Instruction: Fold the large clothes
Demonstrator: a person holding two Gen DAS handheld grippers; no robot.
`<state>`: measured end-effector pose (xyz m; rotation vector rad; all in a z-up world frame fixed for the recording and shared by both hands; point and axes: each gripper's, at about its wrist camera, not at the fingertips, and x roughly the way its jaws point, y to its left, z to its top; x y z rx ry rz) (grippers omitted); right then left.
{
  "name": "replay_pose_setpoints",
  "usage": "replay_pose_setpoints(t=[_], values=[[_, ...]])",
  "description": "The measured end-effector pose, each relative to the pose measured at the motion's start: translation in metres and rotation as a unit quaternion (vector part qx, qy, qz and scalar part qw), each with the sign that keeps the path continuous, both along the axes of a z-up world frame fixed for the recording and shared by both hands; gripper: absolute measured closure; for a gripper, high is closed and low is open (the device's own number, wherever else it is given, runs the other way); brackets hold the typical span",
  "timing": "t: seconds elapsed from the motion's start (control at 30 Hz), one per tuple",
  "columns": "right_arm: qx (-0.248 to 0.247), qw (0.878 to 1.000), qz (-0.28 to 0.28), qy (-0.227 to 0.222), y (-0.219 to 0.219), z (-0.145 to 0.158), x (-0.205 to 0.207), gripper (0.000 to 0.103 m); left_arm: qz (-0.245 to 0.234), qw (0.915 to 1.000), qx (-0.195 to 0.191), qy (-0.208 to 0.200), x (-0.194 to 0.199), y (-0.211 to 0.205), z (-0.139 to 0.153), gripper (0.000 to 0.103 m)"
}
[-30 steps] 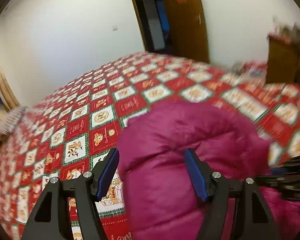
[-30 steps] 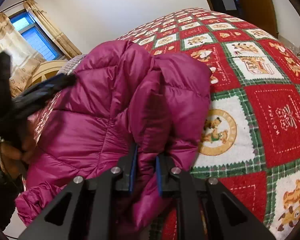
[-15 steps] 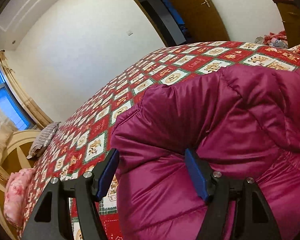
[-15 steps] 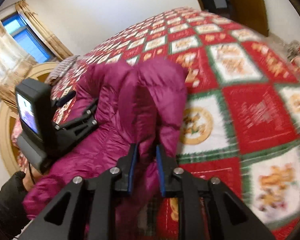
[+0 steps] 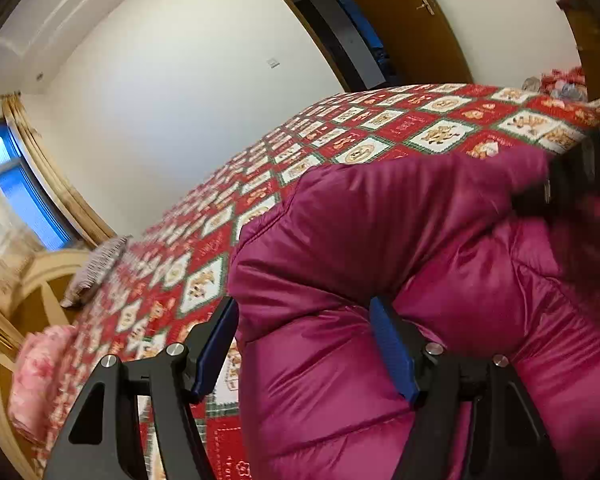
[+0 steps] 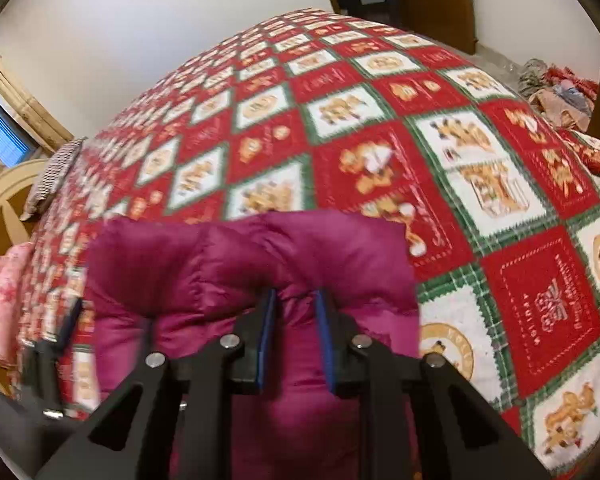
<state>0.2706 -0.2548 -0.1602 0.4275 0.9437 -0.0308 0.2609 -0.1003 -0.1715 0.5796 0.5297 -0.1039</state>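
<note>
- The right gripper has its blue-padded jaws drawn close together, pinching a fold of the magenta puffer jacket between them; fabric fills the narrow gap from pad to pad.
- Just past those pads the jacket bunches into a thick roll that spans the width of the fingers and beyond, its far edge fairly straight against the quilt.
- The left gripper stands with its jaws spread wide. A padded bulge of the jacket sits between them; the right pad presses into a crease of the fabric, while the left pad lies at the jacket's side edge, apart from it or barely touching. It is not clamped on anything.
- The jacket is a deep magenta, glossy and quilted into puffy channels with stitched seams; it is doubled over itself, an upper layer draped across a lower one.
- It lies on the near part of a bed covered by a red, white and green patchwork quilt printed with bears and small squares.
- In the left wrist view the other gripper shows as a dark, blurred shape at the jacket's far right edge.
- A striped pillow and a pink floral pillow rest at the bed's far left, by a cream headboard.
- Beyond are a white wall, a curtained window and a brown door.
</note>
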Motion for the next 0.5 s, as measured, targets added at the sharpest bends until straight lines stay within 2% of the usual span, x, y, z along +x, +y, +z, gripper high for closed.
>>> replay_pose_setpoints(t=[0.1, 0.2, 0.27, 0.33, 0.4, 0.5], values=[[-0.015, 1.0, 0.001, -0.027, 0.0, -0.014, -0.007, 0.082, -0.009, 0.9991, -0.032, 0.027, 0.006, 0.007, 0.005, 0.034], [-0.086, 0.995, 0.014, -0.048, 0.015, -0.016, -0.012, 0.082, -0.021, 0.9961, -0.062, 0.06, 0.016, 0.014, 0.017, 0.034], [-0.116, 0.992, 0.015, -0.056, 0.023, -0.015, -0.01, 0.082, -0.006, 0.995, -0.082, 0.056, 0.024, 0.019, 0.03, 0.034], [-0.124, 0.99, 0.013, -0.059, 0.025, -0.016, -0.01, 0.082, 0.018, 0.9938, -0.1, 0.046, 0.038, 0.019, 0.044, 0.031], [-0.125, 0.99, 0.012, -0.063, 0.025, -0.016, -0.01, 0.082, 0.033, 0.9942, -0.089, 0.052, 0.055, 0.01, 0.042, 0.026], [-0.115, 0.991, 0.011, -0.068, 0.021, -0.018, -0.011, 0.082, 0.045, 0.9972, -0.02, 0.057, 0.075, -0.011, 0.013, 0.025]])
